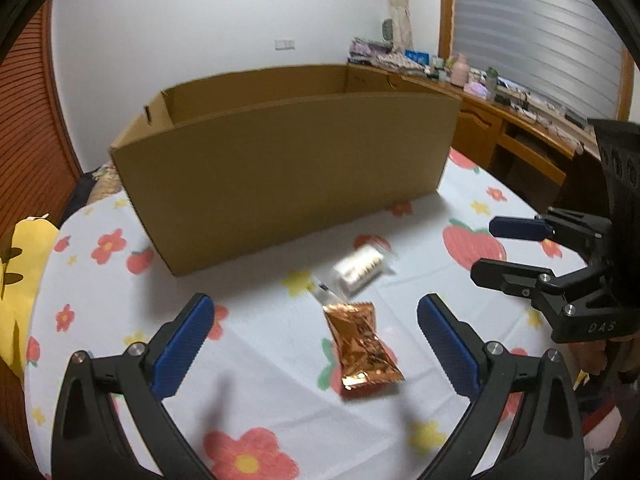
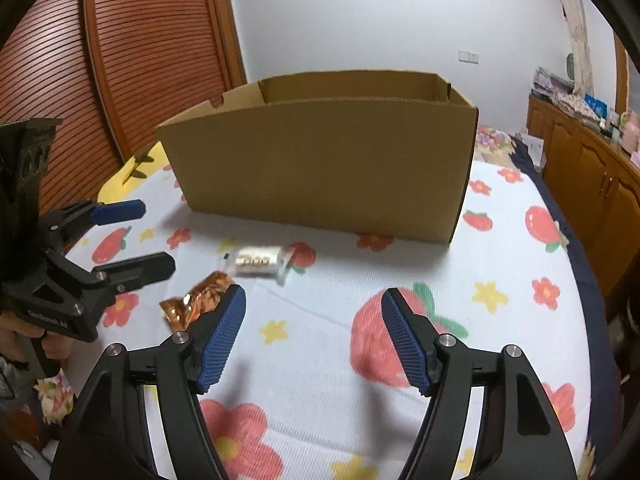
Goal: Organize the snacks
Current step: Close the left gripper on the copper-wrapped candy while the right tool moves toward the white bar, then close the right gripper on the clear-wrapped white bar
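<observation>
On a surface (image 1: 120, 320) covered by a white cloth printed with red flowers, strawberries and yellow stars, 2 snacks lie in front of a tall open cardboard box (image 1: 288, 168). The box stands upright on the far half of the cloth, its top open; what it holds cannot be seen from either view.

The copper pack (image 1: 362, 354), a shiny foil wrapper, lies flat on the cloth nearer the cameras. Just beyond it, toward the box, lies the clear pack (image 1: 360, 270), a transparent wrapper with pale contents, blurred in the left view. The 2 packs sit close together, and whether they touch cannot be told.

The left gripper (image 1: 316, 344) hovers low over the cloth with its blue-padded fingers (image 1: 182, 346) spread wide and holding nothing; in its own view the copper pack lies between them. The right gripper (image 2: 314, 340) is also spread wide and holds nothing, with bare cloth and a printed strawberry between its fingers (image 2: 222, 340). In the right view the copper pack (image 2: 196, 300) lies just left of the left finger, partly hidden behind it, and the clear pack (image 2: 258, 264) lies farther on.

Each gripper appears at the edge of the other's view, side by side. A wooden louvred door (image 2: 152, 40) stands behind on the left, and a cluttered wooden cabinet (image 1: 516, 128) runs along the right wall.
</observation>
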`<state>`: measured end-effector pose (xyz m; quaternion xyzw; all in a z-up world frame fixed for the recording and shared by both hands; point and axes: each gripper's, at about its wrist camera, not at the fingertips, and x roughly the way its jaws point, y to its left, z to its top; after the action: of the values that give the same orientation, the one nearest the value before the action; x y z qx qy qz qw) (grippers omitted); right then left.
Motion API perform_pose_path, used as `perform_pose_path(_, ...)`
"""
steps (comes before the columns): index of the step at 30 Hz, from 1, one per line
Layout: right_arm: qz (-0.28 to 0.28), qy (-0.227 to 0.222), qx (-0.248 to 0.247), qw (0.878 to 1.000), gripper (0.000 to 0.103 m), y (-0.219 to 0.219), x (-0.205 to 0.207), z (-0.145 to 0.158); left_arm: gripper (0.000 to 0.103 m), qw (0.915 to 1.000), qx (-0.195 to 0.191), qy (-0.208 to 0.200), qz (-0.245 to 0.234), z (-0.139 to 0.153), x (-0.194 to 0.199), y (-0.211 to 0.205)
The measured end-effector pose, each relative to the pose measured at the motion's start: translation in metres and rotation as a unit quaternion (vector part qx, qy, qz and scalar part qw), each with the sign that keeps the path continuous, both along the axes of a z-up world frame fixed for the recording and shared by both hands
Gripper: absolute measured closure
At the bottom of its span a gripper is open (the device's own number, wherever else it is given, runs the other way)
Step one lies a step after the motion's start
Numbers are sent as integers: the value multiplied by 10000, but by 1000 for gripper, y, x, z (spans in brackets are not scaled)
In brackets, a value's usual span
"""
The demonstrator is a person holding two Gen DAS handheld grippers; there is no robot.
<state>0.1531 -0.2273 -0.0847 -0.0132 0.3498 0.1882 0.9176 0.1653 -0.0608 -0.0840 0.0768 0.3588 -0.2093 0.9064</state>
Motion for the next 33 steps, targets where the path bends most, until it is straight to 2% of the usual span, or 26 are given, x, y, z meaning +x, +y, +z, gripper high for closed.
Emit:
perform_pose_path(3, 18, 30, -46, 10000, 31, 2, -2, -2, 4, 9998, 37, 149, -92, -5, -1, -5)
perform_pose_path(5, 50, 46, -49, 10000, 31, 4, -3, -3, 14, 9996, 80, 234, -140, -8, -1, -7)
perform_pose_path(7, 82, 57, -45, 9999, 31, 6, -5, -4, 17, 9992, 153, 342, -161, -13, 0, -10)
perform_pose_path(9, 108, 57, -46, 9999, 31, 8, -6, -4, 26, 9987, 170, 450, -179, -17, 2, -11)
perform_pose_path(11, 139, 52, -41, 9999, 31, 10, -8, -4, 41, 9980, 189, 571, -188, -20, 4, -10)
perform_pose_path(12, 148, 54, -41, 9999, 31, 11, -8, -4, 44, 9975, 169, 662, -192, -22, 5, -10)
perform_pose_path(16, 181, 77, -44, 9998, 31, 12, -9, -5, 50, 9963, 94, 824, -204, -28, 5, -6)
perform_pose_path(19, 196, 82, -48, 9998, 31, 13, -9, -6, 52, 9966, 123, 783, -239, -28, 4, -4)
perform_pose_path(21, 207, 92, -33, 9997, 31, 14, -7, -7, 62, 9968, 95, 764, -208, -27, 4, 0)
perform_pose_path(22, 216, 107, -32, 9997, 31, 14, -6, -7, 72, 9969, 82, 758, -195, -26, 5, 2)
perform_pose_path(24, 242, 138, -64, 9996, 31, 16, -3, -7, 76, 9969, 0, 758, -192, -26, 5, 7)
perform_pose_path(25, 264, 144, -94, 9995, 31, 17, -2, -7, 82, 9971, -20, 741, -194, -27, 5, 9)
perform_pose_path(33, 406, 234, -154, 9988, 31, 28, 16, -2, 84, 9976, -292, 635, -3, -20, -2, 34)
